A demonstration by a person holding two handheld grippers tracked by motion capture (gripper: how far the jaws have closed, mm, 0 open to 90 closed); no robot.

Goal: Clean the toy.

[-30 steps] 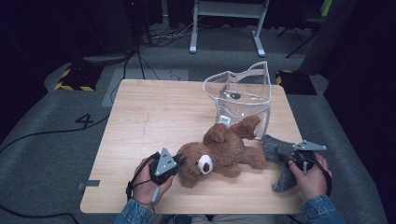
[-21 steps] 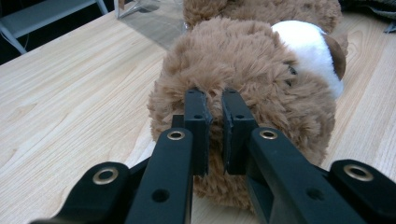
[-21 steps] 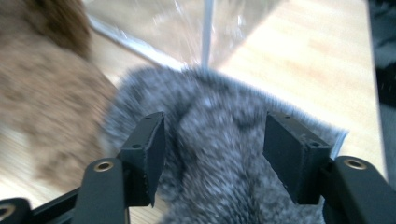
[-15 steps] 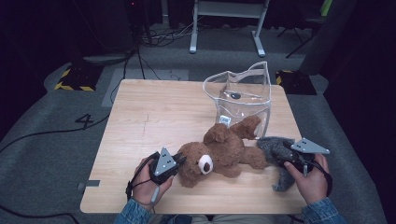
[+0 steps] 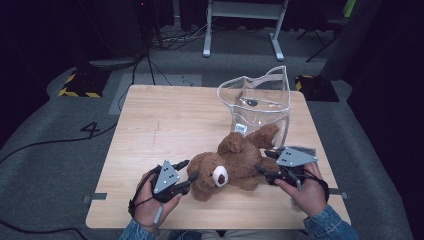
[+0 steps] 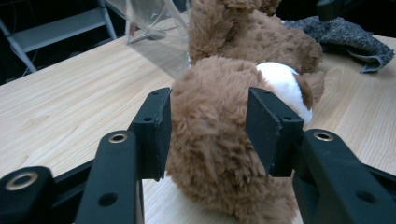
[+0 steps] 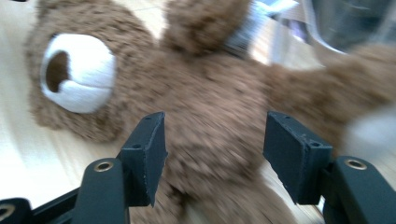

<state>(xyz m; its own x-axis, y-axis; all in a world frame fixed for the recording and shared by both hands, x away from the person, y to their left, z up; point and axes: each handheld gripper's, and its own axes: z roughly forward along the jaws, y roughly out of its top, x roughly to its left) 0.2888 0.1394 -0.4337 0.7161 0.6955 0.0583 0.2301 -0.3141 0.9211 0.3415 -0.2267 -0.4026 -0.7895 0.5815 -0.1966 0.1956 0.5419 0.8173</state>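
A brown teddy bear (image 5: pixel 235 162) lies on its back on the wooden table (image 5: pixel 165 120), head with white muzzle toward the front left. My left gripper (image 5: pixel 189 171) stands at the head. Its jaws have just been opening, and in the left gripper view (image 6: pixel 208 116) they flank the furry head without squeezing it. My right gripper (image 5: pixel 264 162) hovers at the bear's belly from the right. It stands open after widening, and the blurred body (image 7: pixel 219 93) lies just ahead of its jaws (image 7: pixel 215 140). A grey cloth (image 6: pixel 336 35) lies flat beyond the bear.
A clear plastic bag (image 5: pixel 260 100) stands upright at the back right, close behind the bear's raised paw. The bag's white label (image 5: pixel 241 128) faces the bear. The left and far parts of the tabletop are bare wood. Cables and a metal frame (image 5: pixel 240 10) sit on the floor beyond.
The right gripper let go of the grey cloth and moved left over the bear's body. The left gripper's jaws spread apart around the bear's head; that hand stayed put.
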